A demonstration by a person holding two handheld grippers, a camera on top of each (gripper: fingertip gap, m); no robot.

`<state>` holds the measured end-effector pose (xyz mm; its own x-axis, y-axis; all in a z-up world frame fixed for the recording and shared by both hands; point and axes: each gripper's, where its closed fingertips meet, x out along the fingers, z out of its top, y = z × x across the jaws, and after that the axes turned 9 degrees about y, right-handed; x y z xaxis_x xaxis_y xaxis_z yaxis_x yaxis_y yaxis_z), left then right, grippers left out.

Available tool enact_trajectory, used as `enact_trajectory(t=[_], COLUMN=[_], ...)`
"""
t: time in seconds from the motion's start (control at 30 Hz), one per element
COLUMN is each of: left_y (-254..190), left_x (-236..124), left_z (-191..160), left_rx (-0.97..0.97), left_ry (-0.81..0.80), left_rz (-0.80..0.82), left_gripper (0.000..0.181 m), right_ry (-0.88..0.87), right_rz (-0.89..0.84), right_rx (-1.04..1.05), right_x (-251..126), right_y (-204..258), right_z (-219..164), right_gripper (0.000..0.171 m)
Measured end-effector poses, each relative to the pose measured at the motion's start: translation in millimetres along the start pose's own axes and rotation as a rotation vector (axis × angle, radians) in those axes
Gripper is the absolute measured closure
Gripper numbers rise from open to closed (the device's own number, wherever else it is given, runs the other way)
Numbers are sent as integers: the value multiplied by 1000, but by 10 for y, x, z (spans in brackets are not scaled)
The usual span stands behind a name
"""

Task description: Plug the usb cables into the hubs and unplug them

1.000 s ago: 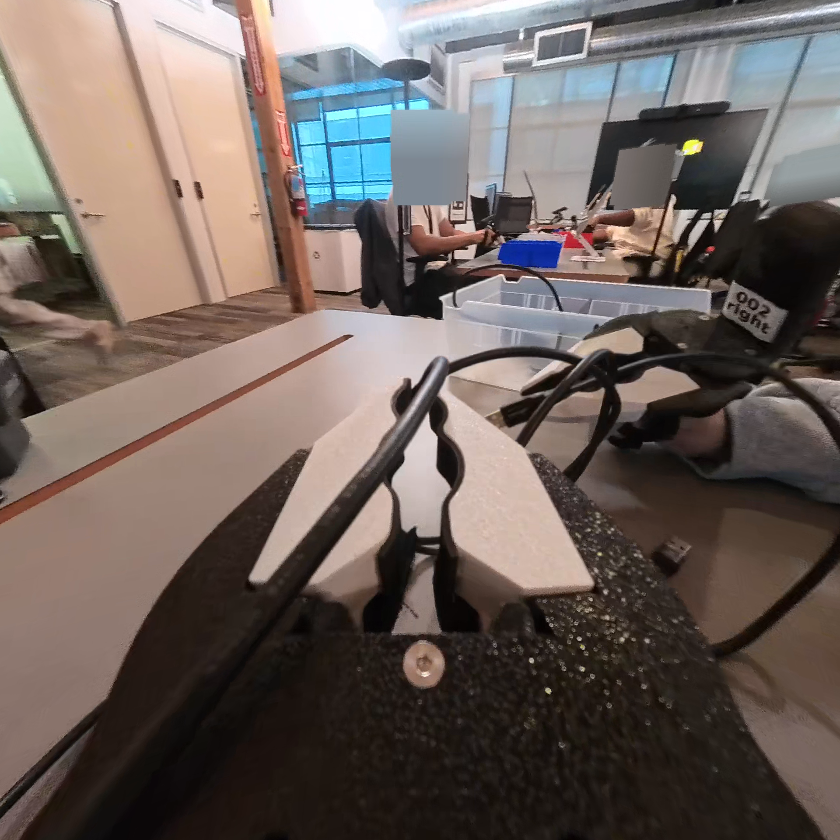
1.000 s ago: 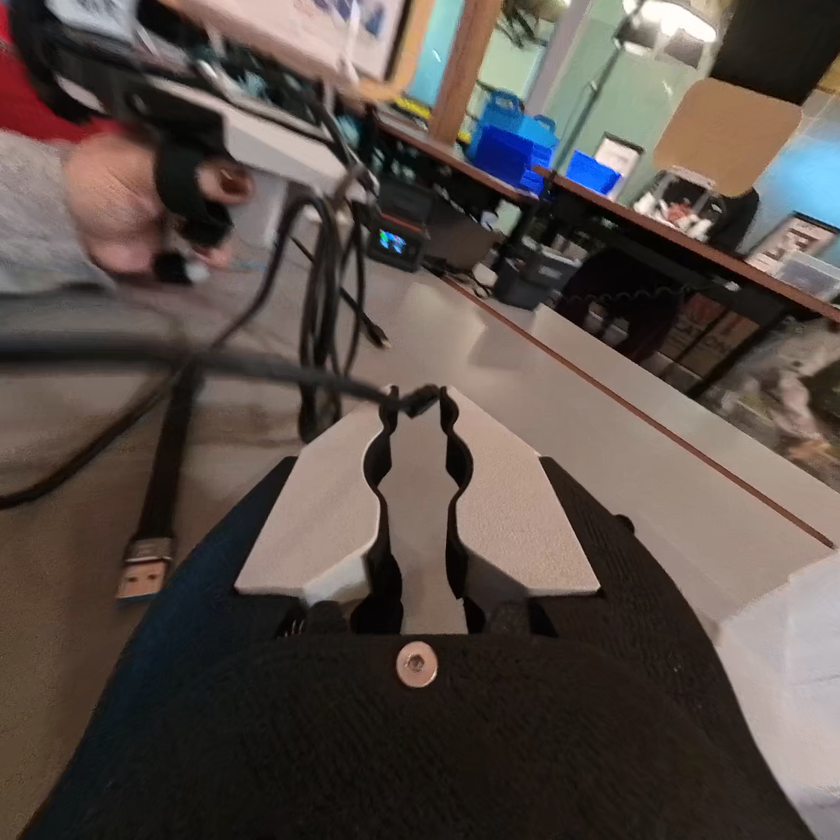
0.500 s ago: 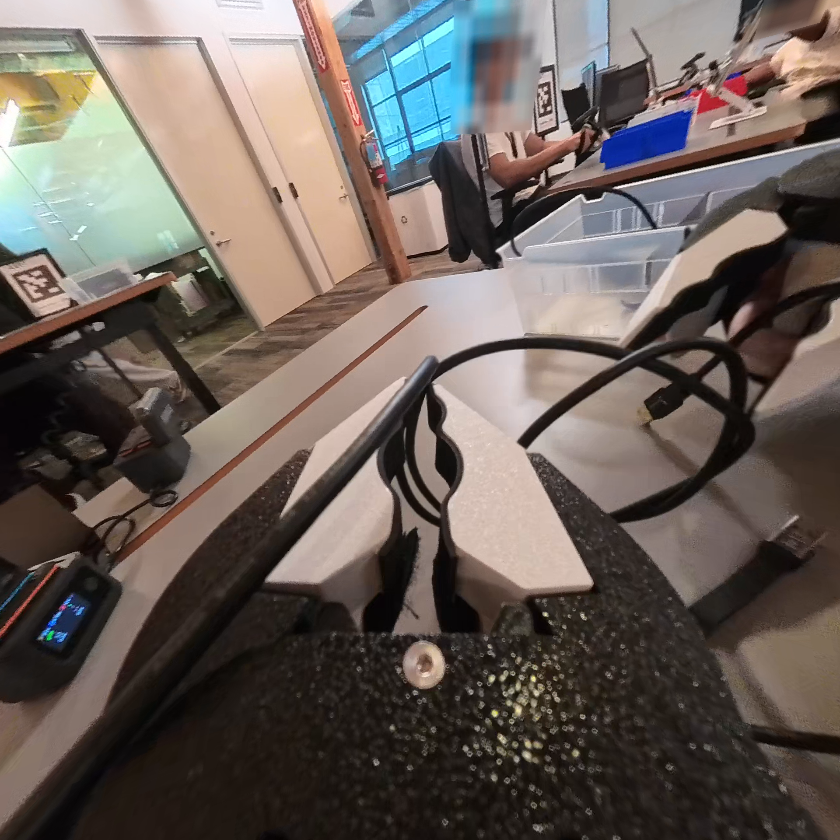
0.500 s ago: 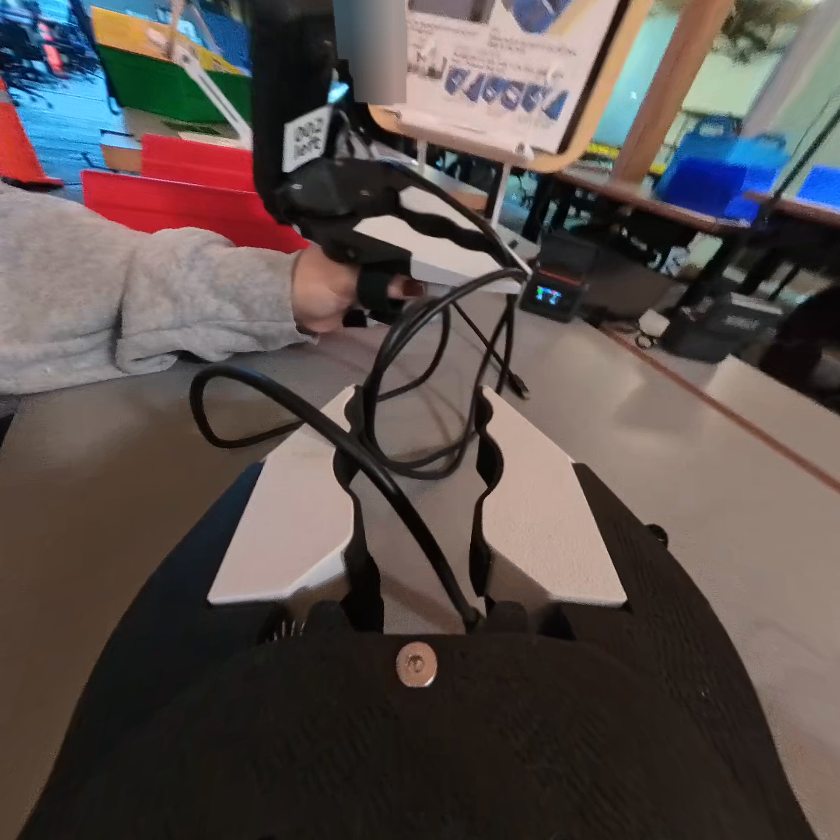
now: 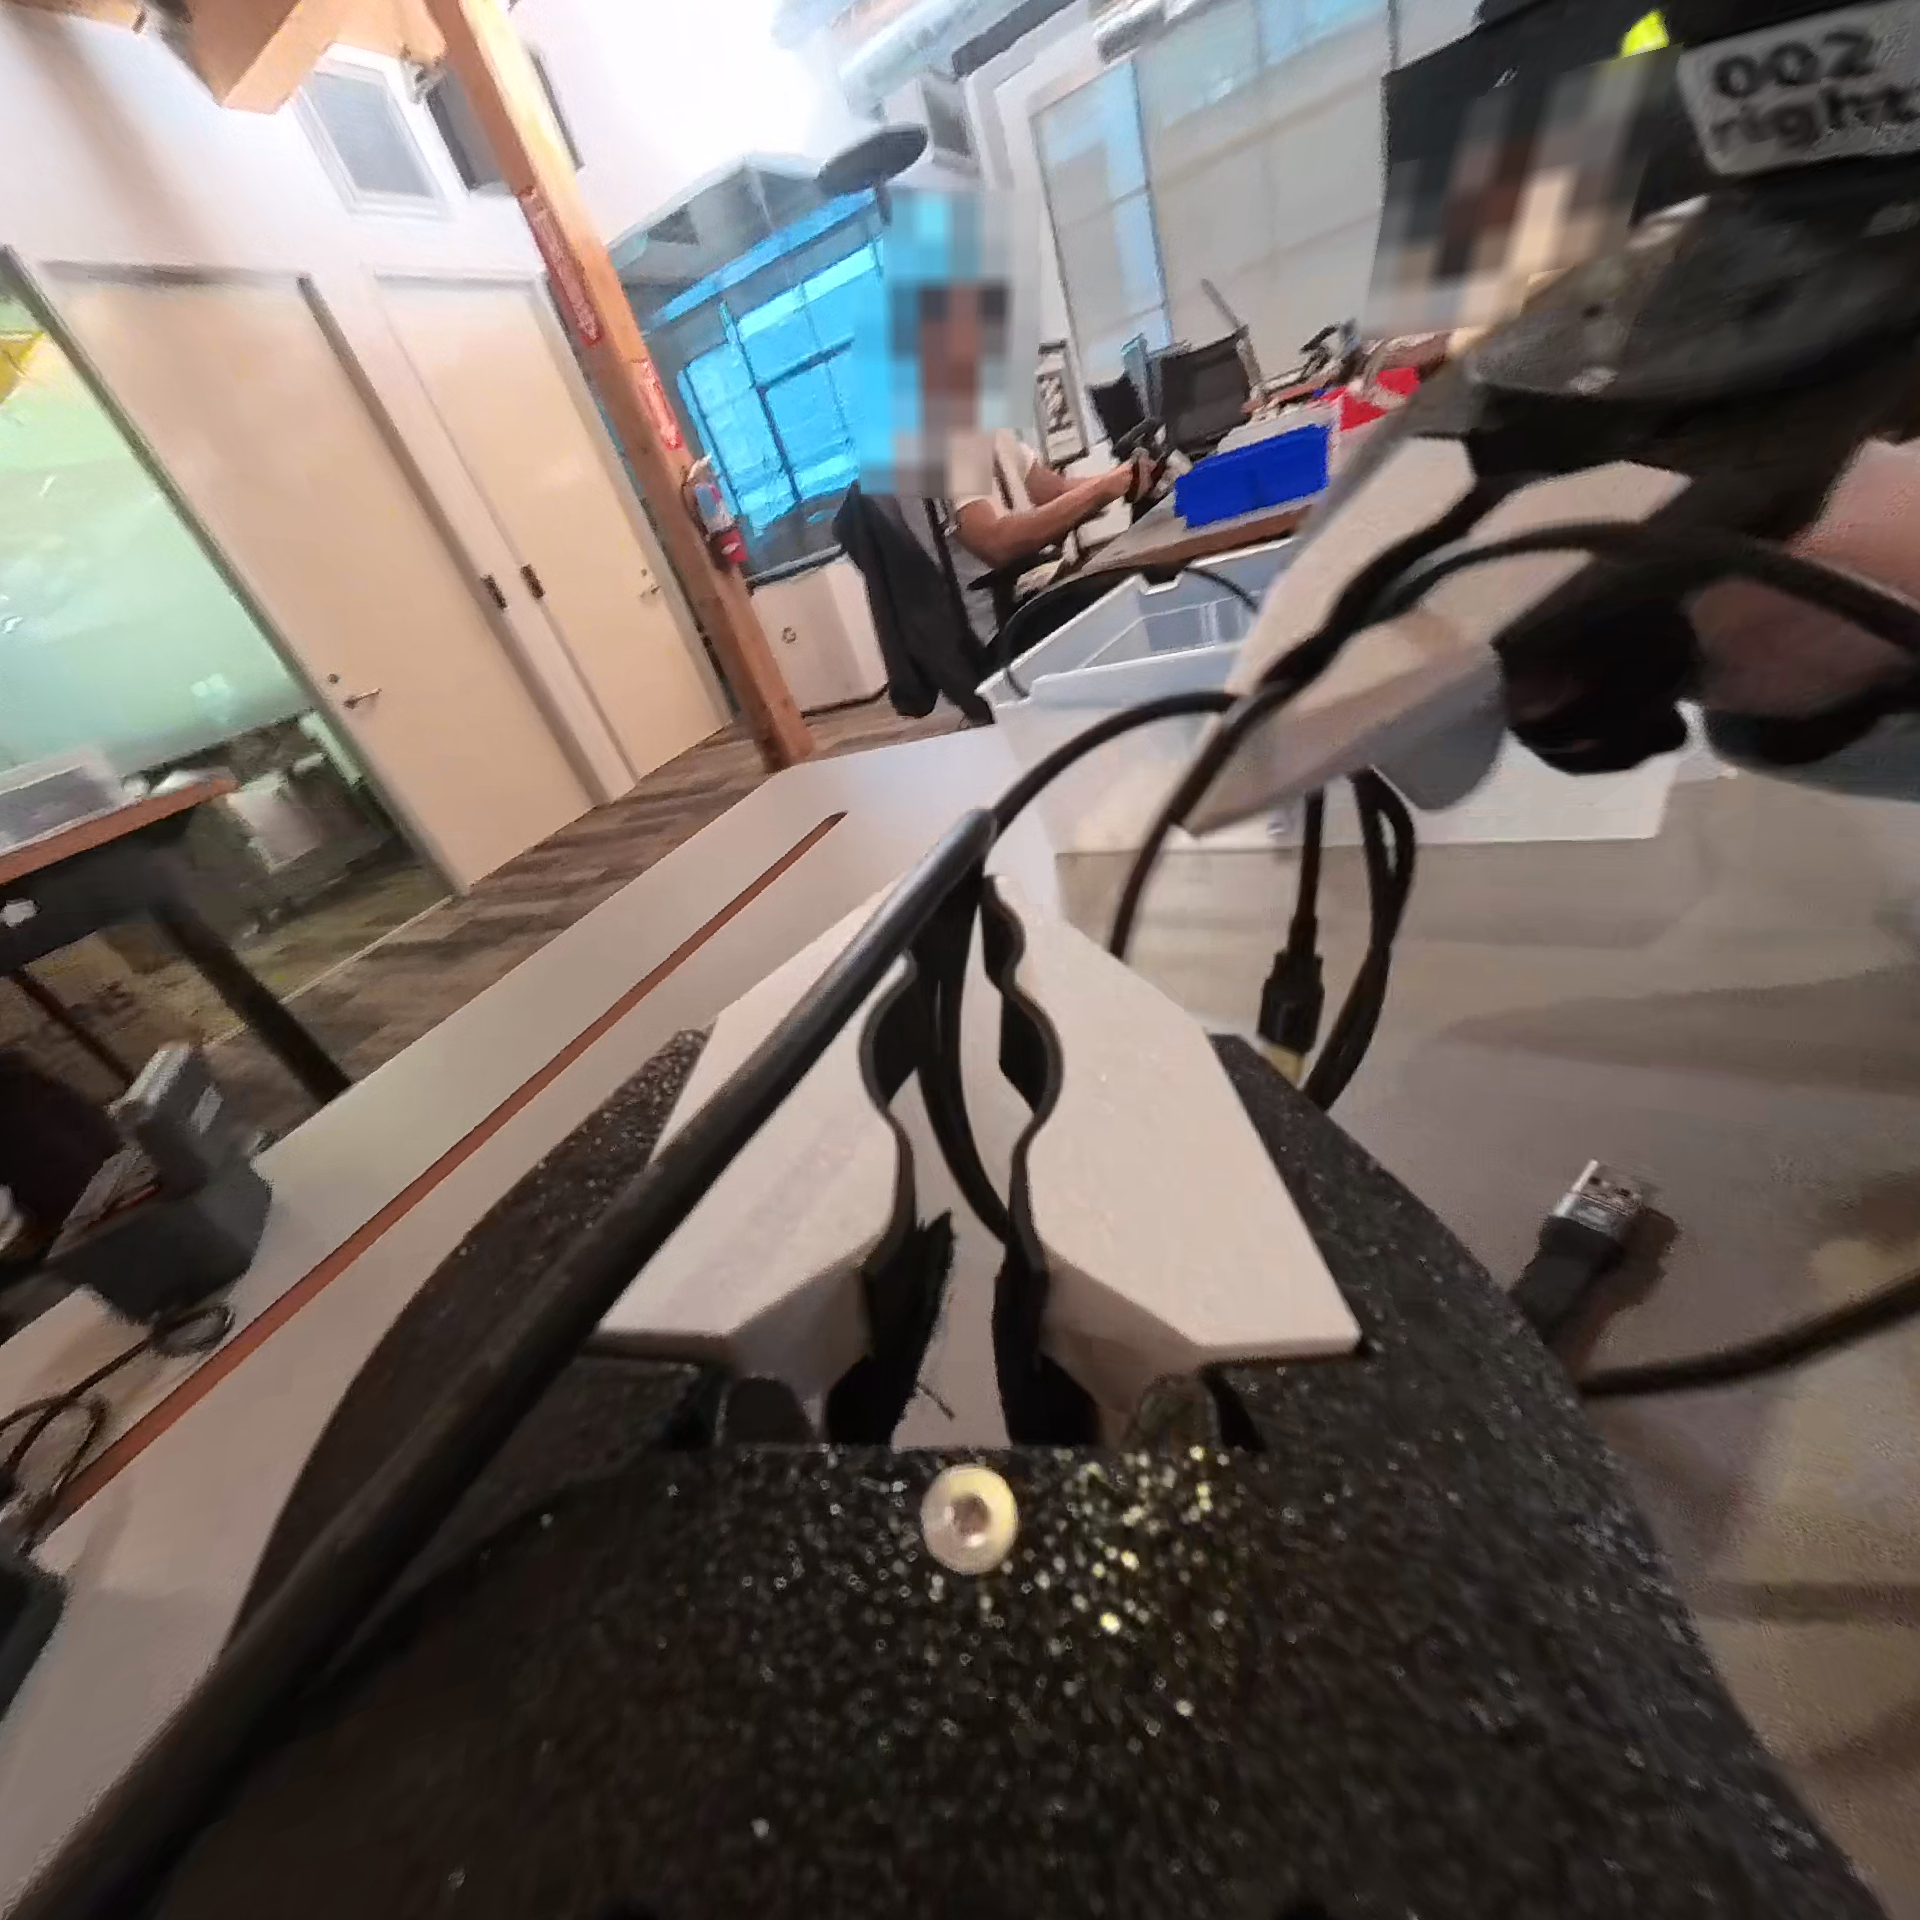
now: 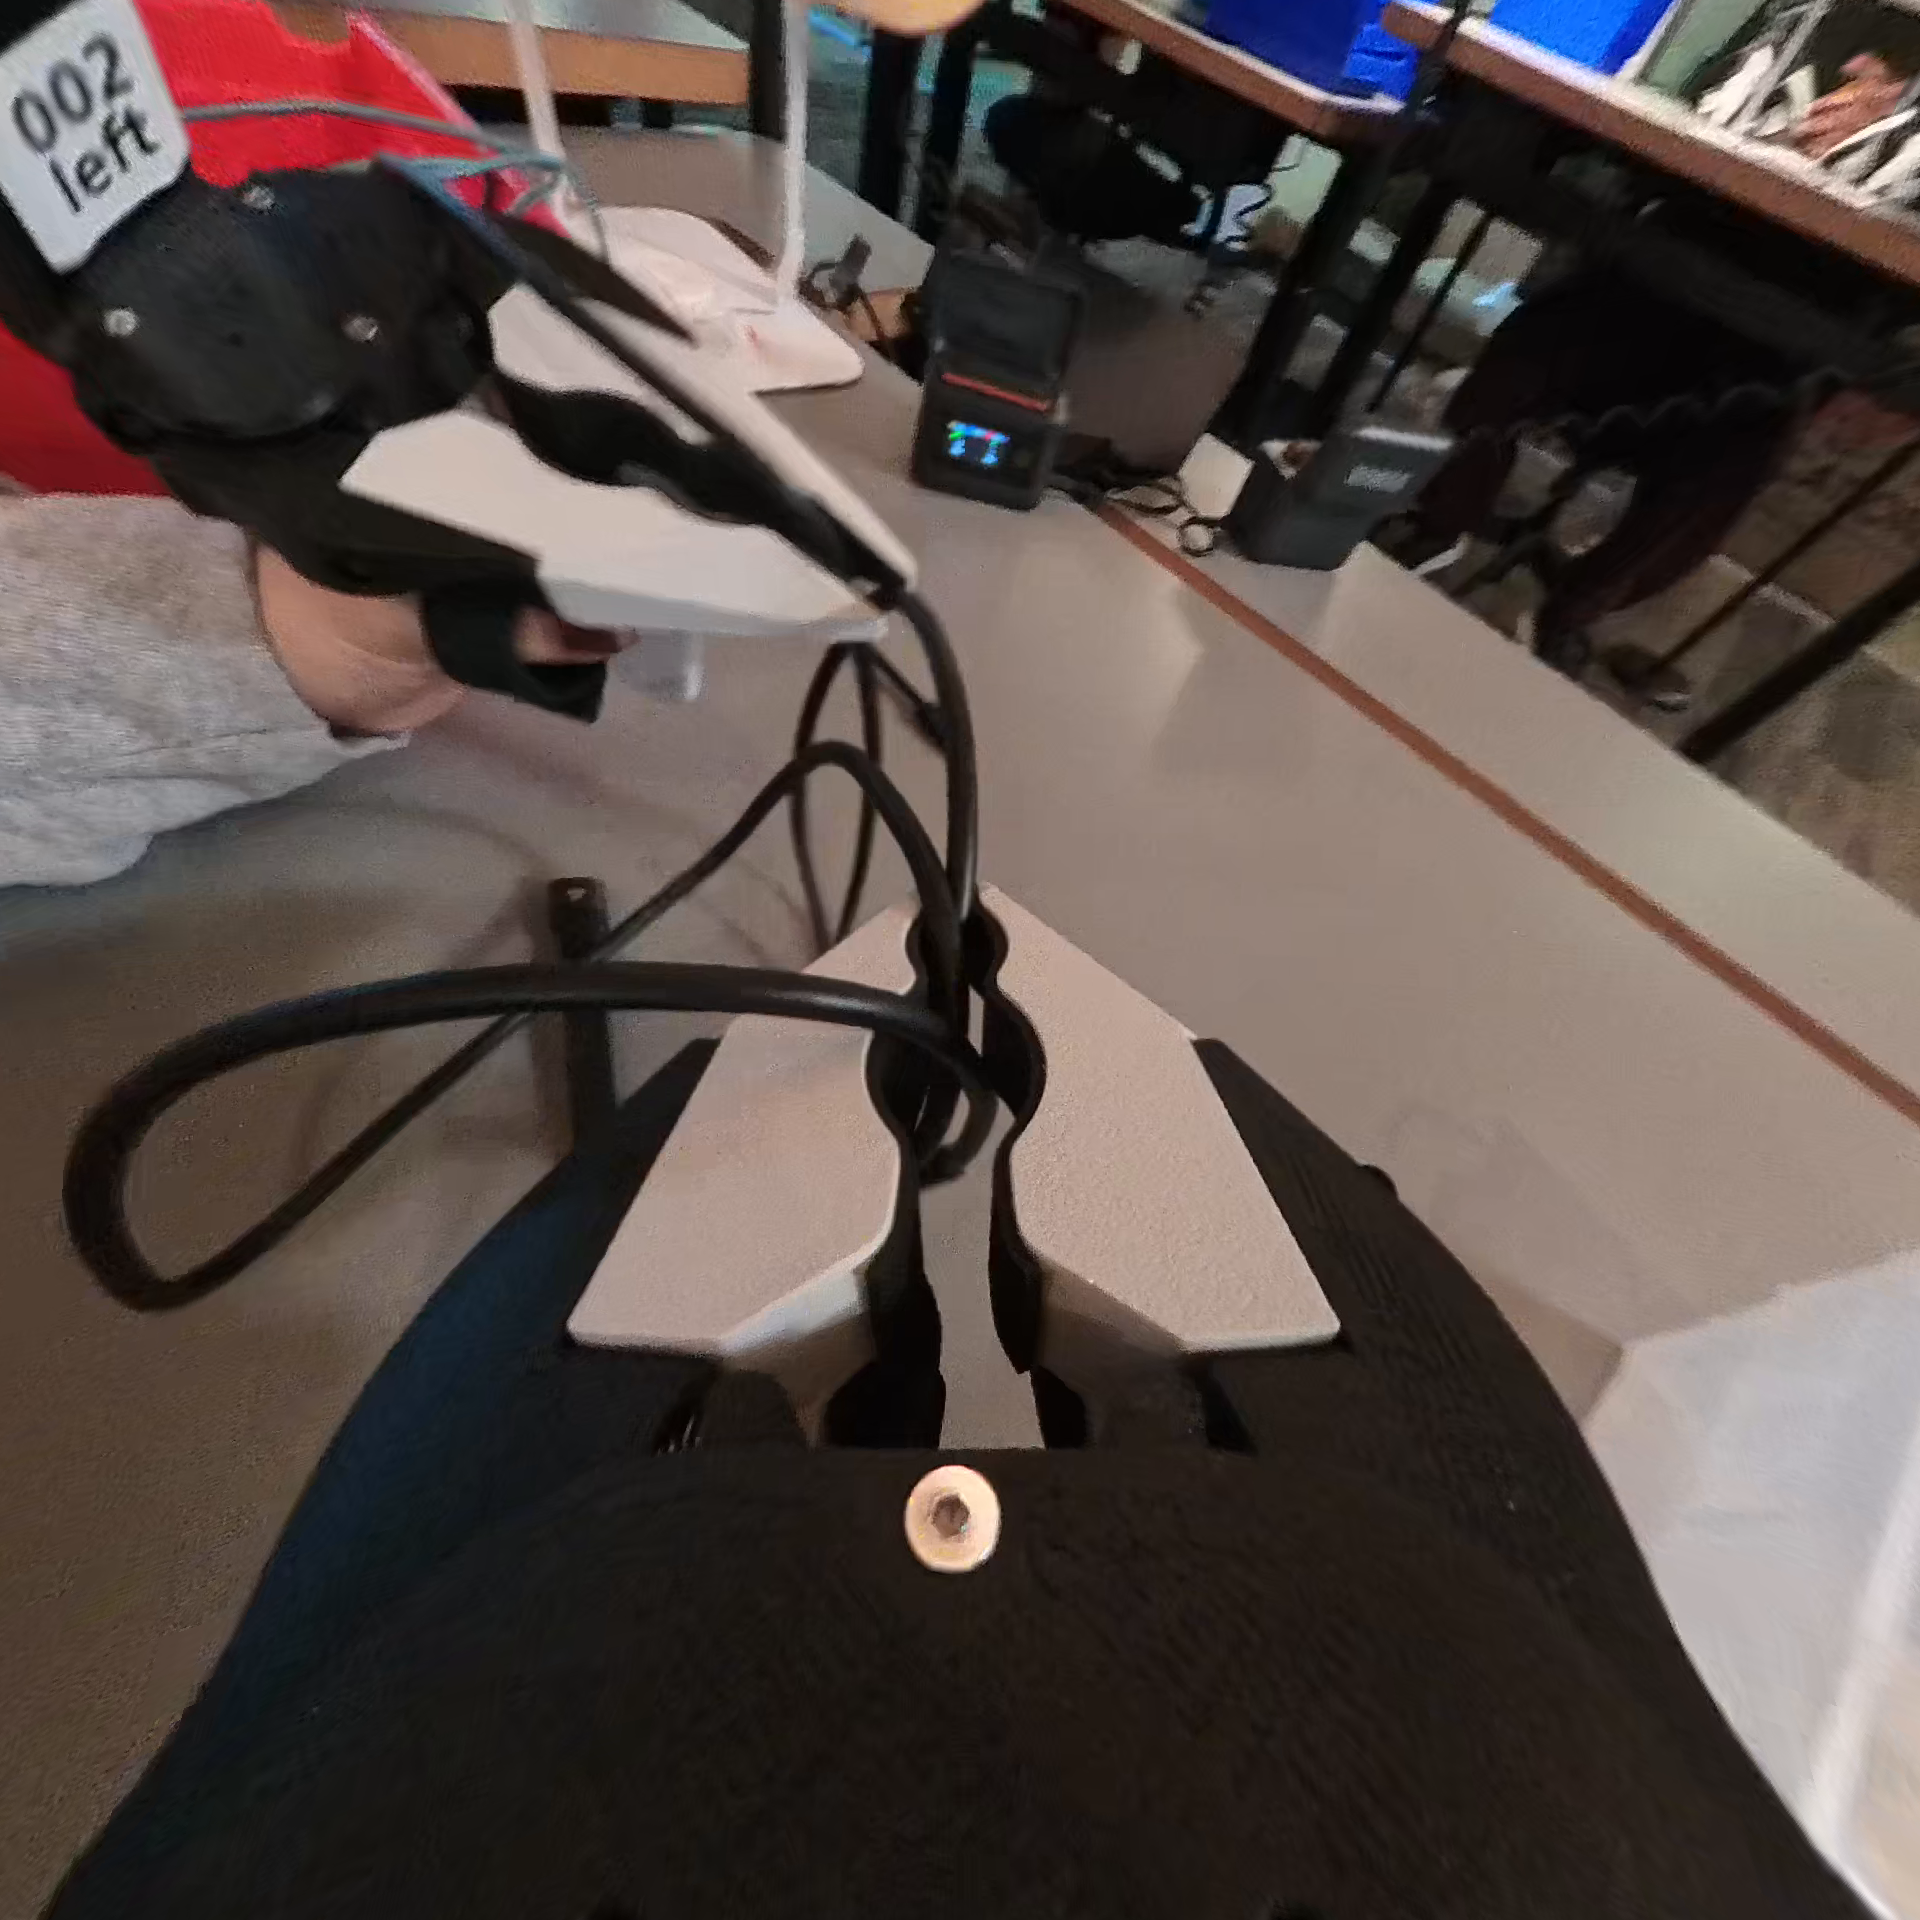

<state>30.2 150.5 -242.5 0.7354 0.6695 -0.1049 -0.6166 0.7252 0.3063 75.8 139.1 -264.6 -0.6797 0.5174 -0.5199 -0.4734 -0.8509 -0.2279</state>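
A bundle of black USB cables point(image 5: 779, 1049) hangs between my two grippers above the grey table point(image 5: 1558, 987). My left gripper point(image 5: 961, 899) is shut on one cable strand, which runs back over its left finger. My right gripper point(image 6: 961, 925) is shut on several strands point(image 6: 520, 987) that loop out to the left. In the left wrist view the right gripper point(image 5: 1247, 717) is close at the upper right. In the right wrist view the left gripper point(image 6: 878, 597) is at the upper left. A silver USB-A plug point(image 5: 1595, 1210) lies on the table, and a small plug point(image 5: 1288, 997) dangles.
A clear plastic bin point(image 5: 1122, 644) stands on the table behind the grippers. A small black device with a lit screen point(image 6: 997, 416) sits at the far table edge, beside a white lamp base point(image 6: 800, 353). A person sits at a far desk point(image 5: 1195, 540). The gap from one gripper's tips to the other's is roughly 6 cm. My right tips are roughly 12 cm from the silver USB-A plug point(image 5: 1595, 1210).
My right gripper was open around the cables and has shut on them. Both grippers have come closer together and risen, and the cable bundle has lifted off the table.
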Motion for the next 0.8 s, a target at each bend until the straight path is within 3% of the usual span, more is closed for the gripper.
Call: enact_trajectory(t=[0.03, 0.13, 0.2, 0.3, 0.53, 0.8], left_y=[-40, -126, -178, -255, -594, -370], left_x=[-23, -65, -77, -71, 113, 145], left_z=[48, 158, 175, 155, -118, -184], left_rx=[21, 91, 200, 414, 682, 560], left_ry=[-40, -108, -110, -94, 40, 75], left_rz=[-20, -15, 34, 131, 73, 136], left_gripper=[169, 142, 139, 145, 163, 164], right_ry=[-5, -46, -94, -165, -277, -222], right_rz=[-20, -112, -185, -268, -488, -778], right_rx=[0, -13, -34, -80, -130, -164], right_x=[-58, -333, -613, -1133, -2537, -3795], right_y=[-52, -289, -478, -693, -1192, -1772], right_z=[64, 326, 542, 866, 1457, 1771], right_gripper=[171, 171, 171, 171, 171, 171])
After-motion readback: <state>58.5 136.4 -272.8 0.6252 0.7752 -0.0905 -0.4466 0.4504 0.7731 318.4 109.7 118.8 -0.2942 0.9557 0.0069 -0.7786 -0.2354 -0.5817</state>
